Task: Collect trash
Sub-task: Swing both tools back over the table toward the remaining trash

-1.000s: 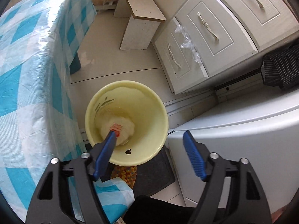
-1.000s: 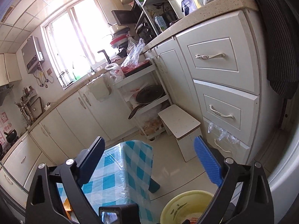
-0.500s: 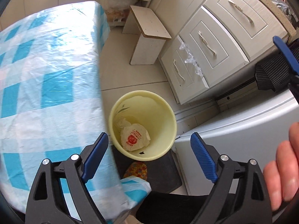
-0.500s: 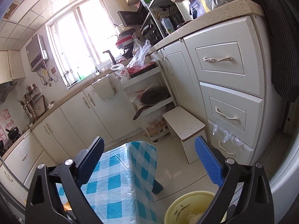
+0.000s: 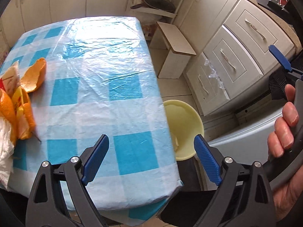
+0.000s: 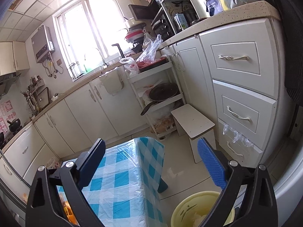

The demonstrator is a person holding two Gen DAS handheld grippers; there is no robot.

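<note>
Hovering over checked counter (image 5: 106, 87), left gripper (image 5: 151, 157) is carried with fingers (image 5: 95, 160) spread wide, nothing between them, likely readied for next pickup. Right gripper (image 6: 151, 168) is likewise held wide and empty, parked above yellow bin (image 6: 189, 208). Remaining trash, orange peel (image 5: 35, 75) beside wrappers (image 5: 13, 87) and white tissue (image 5: 5, 143), is seen at counter's left edge. Bin is placed on floor, just beside counter, presumably for short drops.

Glossy crinkled plastic tablecloth (image 5: 106, 79), smooth matt plastic bin (image 5: 186, 124), ribbed blue gripper pads (image 5: 207, 159).
</note>
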